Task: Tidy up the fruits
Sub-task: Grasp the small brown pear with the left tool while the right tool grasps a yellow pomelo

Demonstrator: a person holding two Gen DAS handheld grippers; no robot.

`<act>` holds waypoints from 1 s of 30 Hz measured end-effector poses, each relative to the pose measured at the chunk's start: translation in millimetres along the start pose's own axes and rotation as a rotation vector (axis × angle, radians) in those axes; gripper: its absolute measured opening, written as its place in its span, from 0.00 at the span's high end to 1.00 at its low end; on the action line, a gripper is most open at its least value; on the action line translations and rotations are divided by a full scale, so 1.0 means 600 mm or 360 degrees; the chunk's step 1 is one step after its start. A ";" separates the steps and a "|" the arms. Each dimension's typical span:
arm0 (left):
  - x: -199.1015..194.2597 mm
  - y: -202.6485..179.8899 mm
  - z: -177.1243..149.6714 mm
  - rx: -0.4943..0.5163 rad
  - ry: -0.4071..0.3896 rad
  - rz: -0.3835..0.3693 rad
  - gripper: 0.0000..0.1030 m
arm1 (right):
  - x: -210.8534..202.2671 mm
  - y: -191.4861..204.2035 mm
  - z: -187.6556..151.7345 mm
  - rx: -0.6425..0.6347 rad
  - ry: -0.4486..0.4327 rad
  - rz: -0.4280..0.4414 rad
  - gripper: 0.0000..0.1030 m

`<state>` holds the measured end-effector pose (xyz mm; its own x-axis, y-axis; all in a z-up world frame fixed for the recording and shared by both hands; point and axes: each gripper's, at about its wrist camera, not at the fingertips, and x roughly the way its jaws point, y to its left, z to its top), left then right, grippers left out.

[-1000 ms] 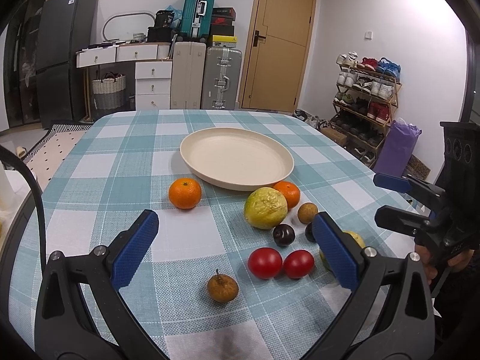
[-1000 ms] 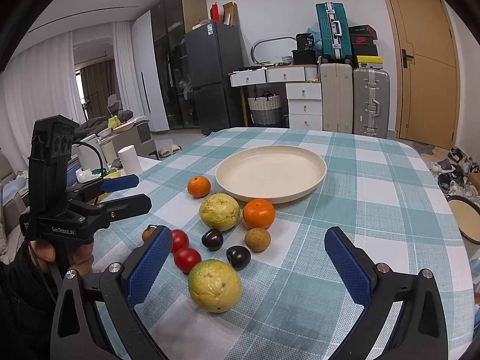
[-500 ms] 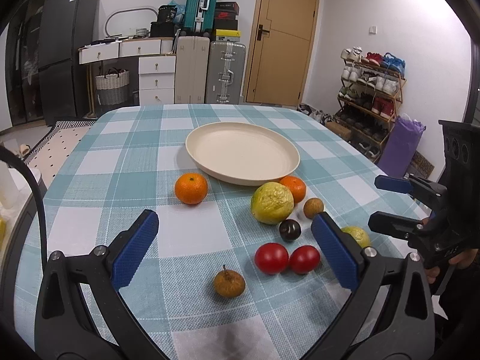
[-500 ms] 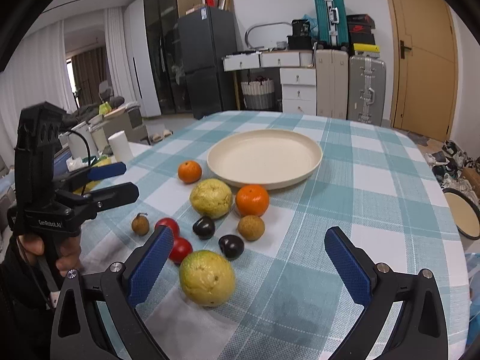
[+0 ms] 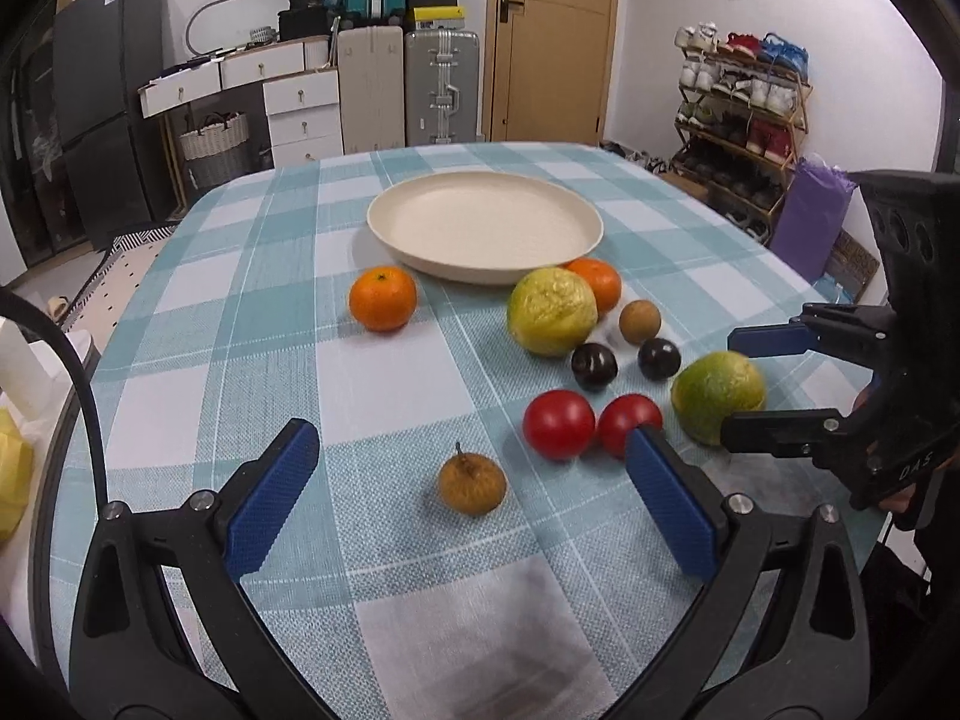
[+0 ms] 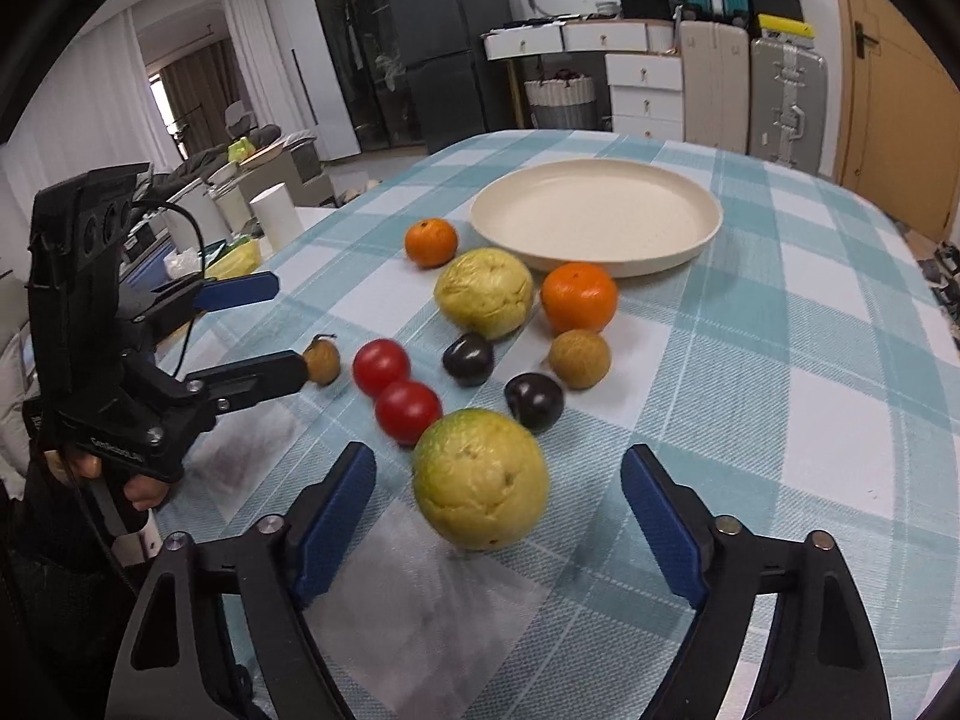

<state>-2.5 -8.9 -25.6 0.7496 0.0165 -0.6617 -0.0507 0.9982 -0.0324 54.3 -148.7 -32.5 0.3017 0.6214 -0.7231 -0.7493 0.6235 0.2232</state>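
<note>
An empty cream plate [image 5: 485, 227] [image 6: 600, 213] sits on the checked table. Fruit lies in front of it: two oranges [image 5: 383, 299] [image 5: 597, 282], a yellow-green citrus [image 5: 552, 311], two dark plums [image 5: 594, 365], two red tomatoes [image 5: 559, 423], a small brown fruit [image 5: 471, 483]. My left gripper [image 5: 474, 507] is open, with the brown fruit between its fingers. My right gripper [image 6: 498, 525] is open around a second green-yellow citrus [image 6: 481, 477], not touching it. Each gripper shows in the other view, the right [image 5: 750, 381] and the left [image 6: 276, 324].
The checked tablecloth [image 5: 288, 372] covers a round table. A small tan fruit [image 5: 639, 321] lies by the plums. Suitcases, drawers and a fridge stand behind; a shoe rack [image 5: 741, 120] is to the right. A white cup [image 6: 275, 219] stands off the table's left side.
Both grippers have moved forward and lower toward the fruit. The right one now straddles the green-yellow citrus; the left one straddles the brown fruit. No fruit has moved.
</note>
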 end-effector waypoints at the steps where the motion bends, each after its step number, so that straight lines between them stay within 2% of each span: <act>1: 0.003 -0.001 -0.002 0.0005 0.0022 0.0001 0.03 | 0.004 0.000 -0.001 0.0002 0.0022 0.0014 0.21; 4: 0.015 -0.001 -0.005 0.0011 0.0088 0.0011 0.11 | 0.010 0.004 -0.004 -0.0008 0.0054 0.0036 0.26; 7: 0.024 0.004 -0.010 -0.0004 0.0151 -0.0003 0.23 | 0.013 0.008 -0.006 -0.0019 0.0059 0.0042 0.36; 11: 0.034 0.010 -0.014 -0.0021 0.0196 -0.0033 0.31 | 0.012 0.009 -0.009 -0.0016 0.0066 0.0057 0.44; 13: 0.040 0.010 -0.014 -0.0024 0.0216 -0.0031 0.32 | 0.012 0.009 -0.010 -0.0012 0.0070 0.0067 0.45; 15: 0.045 0.010 -0.013 -0.0021 0.0241 -0.0018 0.41 | 0.010 0.009 -0.010 -0.0009 0.0073 0.0077 0.46; 17: 0.051 0.009 -0.013 -0.0021 0.0265 -0.0024 0.54 | 0.010 0.009 -0.010 -0.0002 0.0078 0.0087 0.49; 18: 0.050 0.008 -0.014 -0.0013 0.0259 -0.0013 0.56 | 0.009 0.009 -0.011 0.0004 0.0073 0.0088 0.52; 20: 0.050 0.007 -0.014 -0.0007 0.0256 -0.0041 0.69 | 0.010 0.006 -0.010 0.0015 0.0074 0.0097 0.52; 23: 0.050 0.007 -0.013 -0.0006 0.0259 -0.0067 0.77 | 0.010 0.007 -0.010 0.0009 0.0077 0.0091 0.52; 30: 0.045 0.006 -0.012 -0.0014 0.0245 -0.0121 0.77 | 0.014 0.009 -0.010 0.0007 0.0093 0.0081 0.53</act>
<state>12.5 -5.0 -48.9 0.6417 -0.0688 -0.7638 -0.0040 0.9956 -0.0931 49.2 -143.2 -41.2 0.2282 0.6237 -0.7476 -0.7601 0.5940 0.2635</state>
